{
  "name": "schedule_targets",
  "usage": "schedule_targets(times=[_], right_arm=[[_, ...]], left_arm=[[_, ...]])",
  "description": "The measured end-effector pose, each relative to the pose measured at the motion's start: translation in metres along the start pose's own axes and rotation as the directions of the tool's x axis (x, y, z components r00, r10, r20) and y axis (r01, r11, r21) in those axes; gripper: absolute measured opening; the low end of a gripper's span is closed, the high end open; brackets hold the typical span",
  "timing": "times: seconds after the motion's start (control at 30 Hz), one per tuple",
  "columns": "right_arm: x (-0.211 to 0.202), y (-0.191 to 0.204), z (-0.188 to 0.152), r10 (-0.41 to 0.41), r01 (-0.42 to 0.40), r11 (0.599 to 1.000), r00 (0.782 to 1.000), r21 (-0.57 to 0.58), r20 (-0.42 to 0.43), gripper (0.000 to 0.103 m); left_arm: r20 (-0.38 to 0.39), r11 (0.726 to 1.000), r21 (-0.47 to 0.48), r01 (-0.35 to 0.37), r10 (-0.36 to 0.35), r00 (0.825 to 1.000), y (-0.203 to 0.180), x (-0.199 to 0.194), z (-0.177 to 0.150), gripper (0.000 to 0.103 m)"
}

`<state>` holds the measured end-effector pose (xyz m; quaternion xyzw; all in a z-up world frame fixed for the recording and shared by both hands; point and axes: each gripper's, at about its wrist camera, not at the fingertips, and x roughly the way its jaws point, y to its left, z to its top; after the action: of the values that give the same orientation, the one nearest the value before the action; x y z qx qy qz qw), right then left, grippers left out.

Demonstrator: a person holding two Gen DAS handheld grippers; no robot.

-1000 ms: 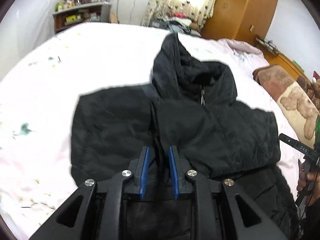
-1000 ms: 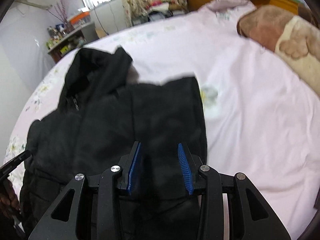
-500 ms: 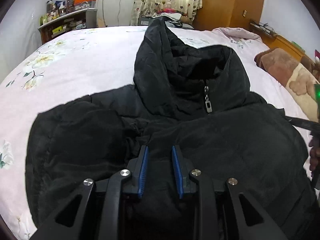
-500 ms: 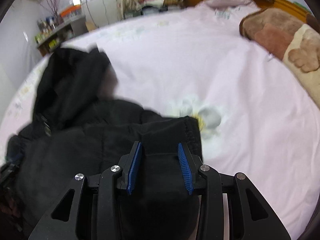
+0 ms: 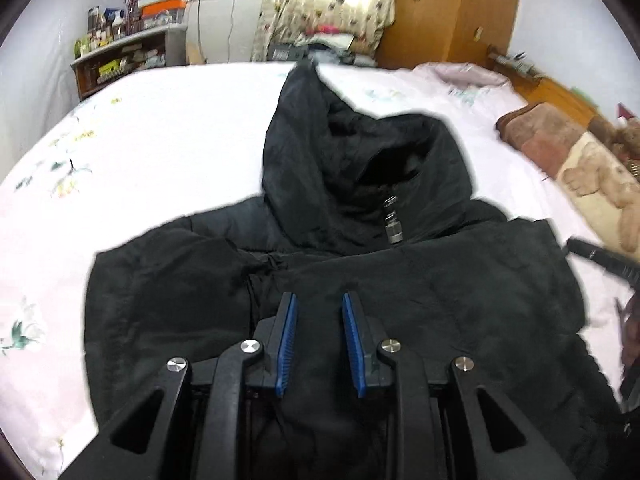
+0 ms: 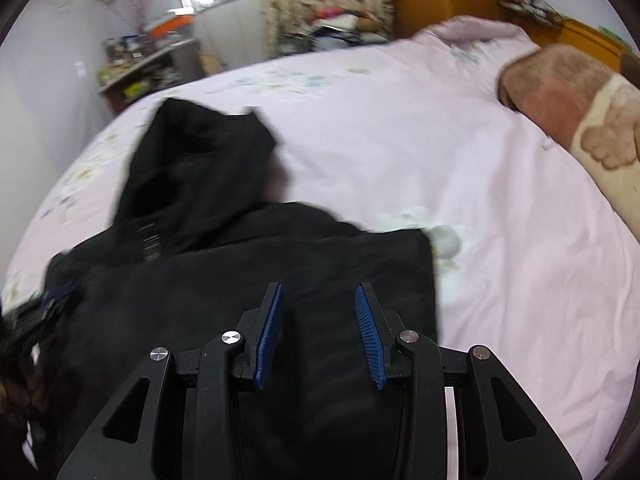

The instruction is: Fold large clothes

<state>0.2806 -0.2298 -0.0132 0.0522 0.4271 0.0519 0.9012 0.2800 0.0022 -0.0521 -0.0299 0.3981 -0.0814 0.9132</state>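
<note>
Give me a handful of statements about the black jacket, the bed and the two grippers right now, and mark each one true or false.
1. The black jacket lies on a pale pink bed sheet. True.
2. The jacket's hood points away from the cameras, toward the far side of the bed. True.
3. The jacket is hanging on a hanger. False: it rests on the bed.
4. The left gripper has its blue fingers pressed together with no gap. False: a gap shows between them, with black fabric in it.
5. The brown bear-print blanket covers the jacket. False: it lies apart, at the right edge of the bed.
6. The right gripper is over the jacket's right portion. True.
</note>
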Motion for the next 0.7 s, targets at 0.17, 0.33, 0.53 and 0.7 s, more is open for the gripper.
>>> schedule_targets(times=[0.17, 0.33, 0.53, 0.7], right_arm=[[0.011, 0.039, -0.034, 0.064, -0.068, 0.995, 0.996, -0.07, -0.062, 0.038], [0.049, 0.046, -0.051, 0.034, -0.044, 0.996, 0.991, -0.075, -0.13, 0.038], [0.062, 0.051, -0.051, 0.004, -0.019, 0.995, 0.988, -0.097, -0.157, 0.038], [0.063, 0.053, -0.053, 0.001, -0.017, 0.995, 0.987, -0.096, -0.163, 0.038]], left_arm=[[-0.049, 0.998, 0.051, -0.026, 0.028, 0.998, -0.007, 0.009, -0.027, 0.027], [-0.069, 1.0, 0.015, -0.021, 0.022, 0.997, 0.004, 0.028, -0.038, 0.027], [-0.068, 1.0, 0.012, -0.025, 0.026, 0.997, 0.003, 0.033, -0.043, 0.027], [-0.068, 1.0, 0.013, -0.025, 0.026, 0.997, 0.005, 0.033, -0.043, 0.027]])
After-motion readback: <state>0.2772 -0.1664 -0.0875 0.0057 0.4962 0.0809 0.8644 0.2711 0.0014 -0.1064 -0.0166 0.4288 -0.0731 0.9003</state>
